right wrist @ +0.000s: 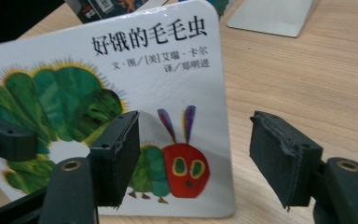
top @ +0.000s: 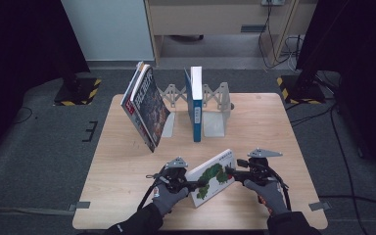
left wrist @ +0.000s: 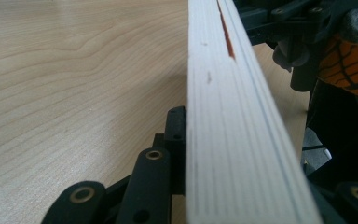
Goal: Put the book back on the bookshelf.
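Observation:
A white picture book (top: 213, 176) with a green and red caterpillar on its cover stands tilted on its edge near the table's front. My left gripper (top: 196, 185) is shut on its near left corner. In the left gripper view the book's pale page edge (left wrist: 233, 140) runs up between the jaws, and the left pad (left wrist: 175, 140) presses against it. My right gripper (top: 230, 171) sits at the book's right end, open. In the right gripper view the cover (right wrist: 121, 70) faces the camera behind my right gripper (right wrist: 193, 158), and its right edge lies in the wide gap between the jaws.
At the back of the wooden table (top: 274, 122) a metal bookend rack (top: 215, 115) holds an upright blue book (top: 195, 105). Two larger books (top: 147, 105) lean at its left. A bookend's base (right wrist: 270, 16) lies beyond the picture book. A gloved hand (left wrist: 349, 60) is close on the right.

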